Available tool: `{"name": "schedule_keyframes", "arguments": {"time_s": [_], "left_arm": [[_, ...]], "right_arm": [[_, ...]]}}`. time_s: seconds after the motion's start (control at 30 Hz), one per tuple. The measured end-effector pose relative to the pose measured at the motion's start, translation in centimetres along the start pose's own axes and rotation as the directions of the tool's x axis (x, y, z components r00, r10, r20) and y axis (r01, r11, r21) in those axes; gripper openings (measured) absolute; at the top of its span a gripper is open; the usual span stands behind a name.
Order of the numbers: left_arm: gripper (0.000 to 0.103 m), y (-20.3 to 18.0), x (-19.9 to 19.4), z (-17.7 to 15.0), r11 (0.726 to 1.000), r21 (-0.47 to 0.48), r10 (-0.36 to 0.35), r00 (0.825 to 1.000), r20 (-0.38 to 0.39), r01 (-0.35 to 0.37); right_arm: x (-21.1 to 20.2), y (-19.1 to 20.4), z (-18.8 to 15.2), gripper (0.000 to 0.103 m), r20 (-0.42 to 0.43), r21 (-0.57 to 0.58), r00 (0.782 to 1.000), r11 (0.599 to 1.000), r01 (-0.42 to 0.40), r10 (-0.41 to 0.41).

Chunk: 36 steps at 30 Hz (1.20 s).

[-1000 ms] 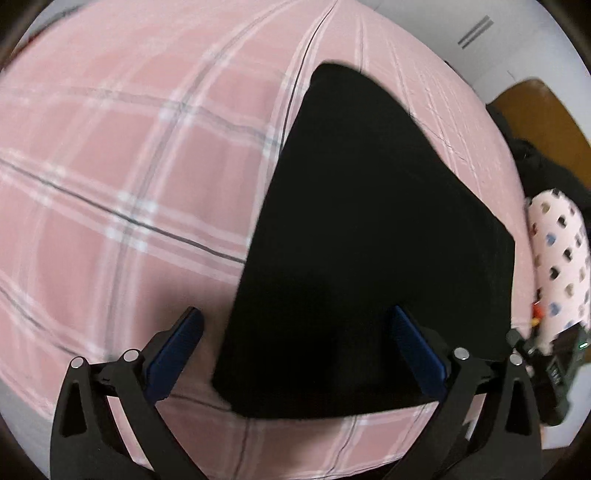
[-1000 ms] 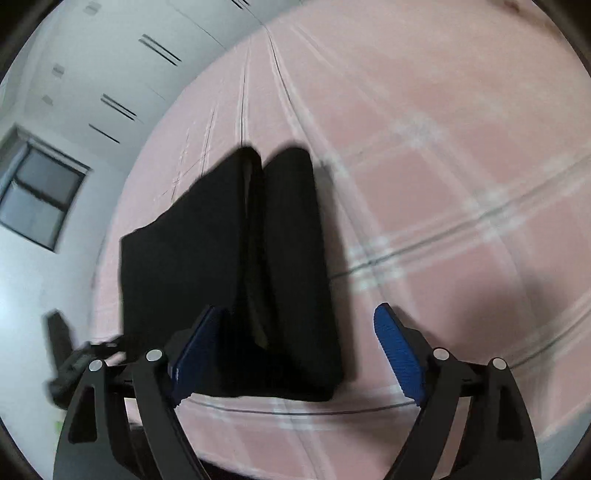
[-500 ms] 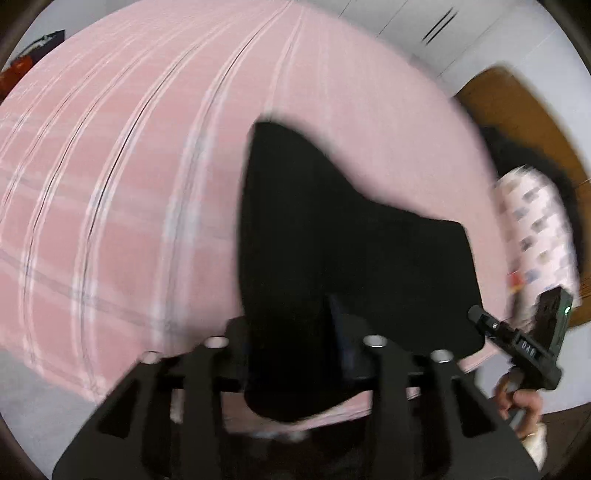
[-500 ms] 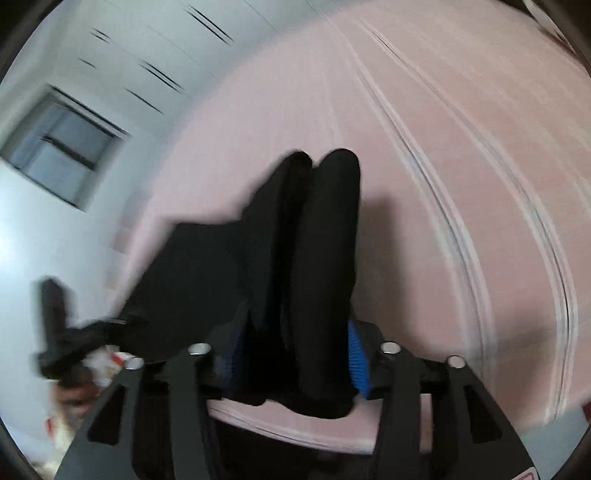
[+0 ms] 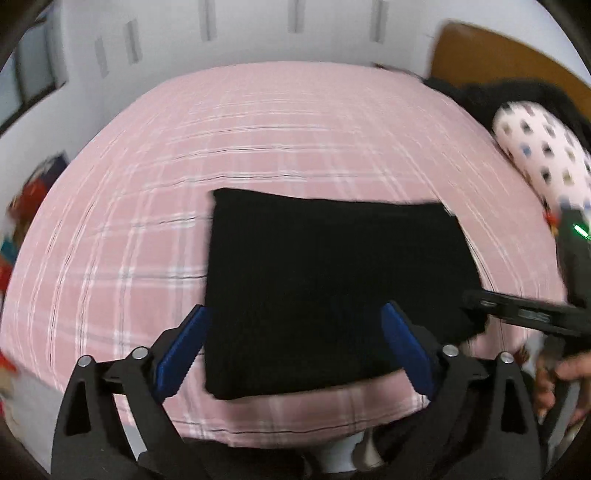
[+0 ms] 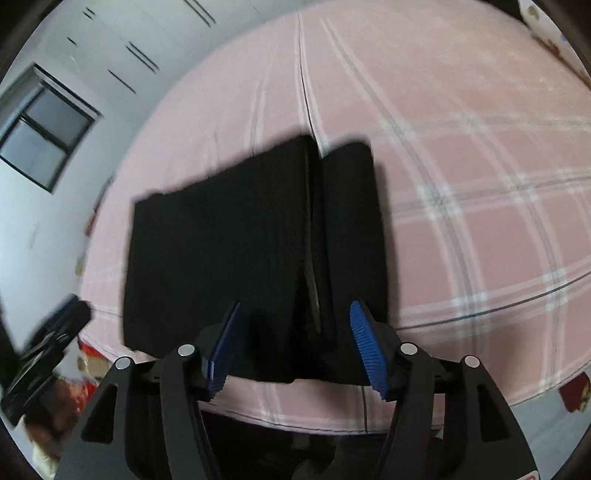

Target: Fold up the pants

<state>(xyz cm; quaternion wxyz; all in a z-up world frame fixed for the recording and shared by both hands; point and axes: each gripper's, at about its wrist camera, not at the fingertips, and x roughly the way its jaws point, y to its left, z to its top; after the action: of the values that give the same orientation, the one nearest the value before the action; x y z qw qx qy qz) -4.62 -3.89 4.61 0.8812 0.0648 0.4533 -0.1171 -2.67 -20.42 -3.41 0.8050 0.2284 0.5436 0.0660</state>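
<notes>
The black pants (image 5: 325, 280) lie folded into a flat rectangle on the pink plaid bed (image 5: 258, 129), near its front edge. My left gripper (image 5: 293, 350) hovers above the near edge of the pants, its jaws opening wide, blue pads clear of the cloth. In the right wrist view the pants (image 6: 221, 251) show a raised fold along their right side. My right gripper (image 6: 297, 347) straddles the near end of that fold. Its jaws are opening, with cloth between the pads but not pressed. Each gripper also shows in the other's view: the right gripper (image 5: 517, 314) and the left gripper (image 6: 48, 343).
A spotted pillow (image 5: 535, 147) and dark clothes (image 5: 517, 96) lie at the right by a wooden headboard (image 5: 517, 55). White wardrobe doors (image 5: 258, 29) stand behind the bed and a window (image 6: 44, 125) is in the wall. A hand (image 5: 561, 376) holds the right gripper.
Both grippers closed on the near edge of the pants half a second ago and have opened again. The left gripper has lifted and drawn back, and the pants now lie squarer.
</notes>
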Motion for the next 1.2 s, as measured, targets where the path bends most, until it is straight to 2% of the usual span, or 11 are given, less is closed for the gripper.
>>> {"name": "schedule_keyframes", "arguments": {"time_s": [0.03,0.13,0.37,0.43,0.53,0.7,0.77,1.0,1.03,1.1,1.2], "left_arm": [[0.094,-1.0,0.2,-0.4,0.999,0.037,-0.009,1.000,-0.005,0.009],[0.094,-2.9,1.3,-1.1,0.995,0.102,0.018,1.000,-0.024,-0.015],[0.095,-3.2,2.5,-1.1,0.996,0.084,-0.001,0.998,-0.064,0.006],[0.095,-3.3,3.1,-1.1,0.997,0.079,0.005,0.997,-0.083,0.001],[0.095,-3.3,3.4,-1.0,0.997,0.079,0.011,0.995,-0.098,-0.003],[0.096,-2.7,3.3,-1.1,0.998,0.067,0.029,0.994,-0.105,-0.022],[0.096,-2.4,3.4,-1.0,0.998,0.050,0.030,0.993,-0.112,-0.025],[0.096,-1.7,3.6,-1.0,0.998,0.052,0.053,0.991,-0.122,-0.047],[0.096,-1.6,3.7,-1.0,0.997,0.053,0.057,0.990,-0.125,-0.051],[0.096,-1.3,4.0,-1.0,0.997,0.050,0.065,0.989,-0.135,-0.059],[0.096,-0.8,4.4,-0.9,0.996,0.041,0.080,0.985,-0.154,-0.074]], "right_arm": [[0.3,-0.1,0.1,0.059,0.002,0.001,1.000,1.000,-0.006,0.006],[-1.4,0.6,0.9,0.013,0.014,-0.021,0.995,0.995,-0.102,0.103],[-3.8,-0.3,1.2,0.011,0.078,-0.083,0.997,0.996,-0.006,0.012],[-0.8,-3.0,0.4,0.016,0.005,-0.036,1.000,0.999,0.016,-0.016],[-2.2,-5.6,0.8,0.028,0.041,0.130,0.989,0.981,-0.146,0.142],[-2.6,-4.0,2.8,0.032,0.082,0.101,0.990,0.987,-0.125,0.117],[-2.6,-3.2,4.0,0.055,0.109,0.067,0.989,0.992,-0.106,0.098],[1.2,-0.6,8.2,0.069,0.118,-0.010,0.992,0.999,0.051,-0.050],[1.9,-0.3,8.5,0.065,0.115,-0.020,0.991,0.997,0.074,-0.071],[2.2,0.9,8.7,0.015,0.122,-0.066,0.992,0.997,0.046,-0.038],[-1.2,2.0,8.2,0.008,0.190,-0.097,0.982,0.995,0.022,-0.003]]}}
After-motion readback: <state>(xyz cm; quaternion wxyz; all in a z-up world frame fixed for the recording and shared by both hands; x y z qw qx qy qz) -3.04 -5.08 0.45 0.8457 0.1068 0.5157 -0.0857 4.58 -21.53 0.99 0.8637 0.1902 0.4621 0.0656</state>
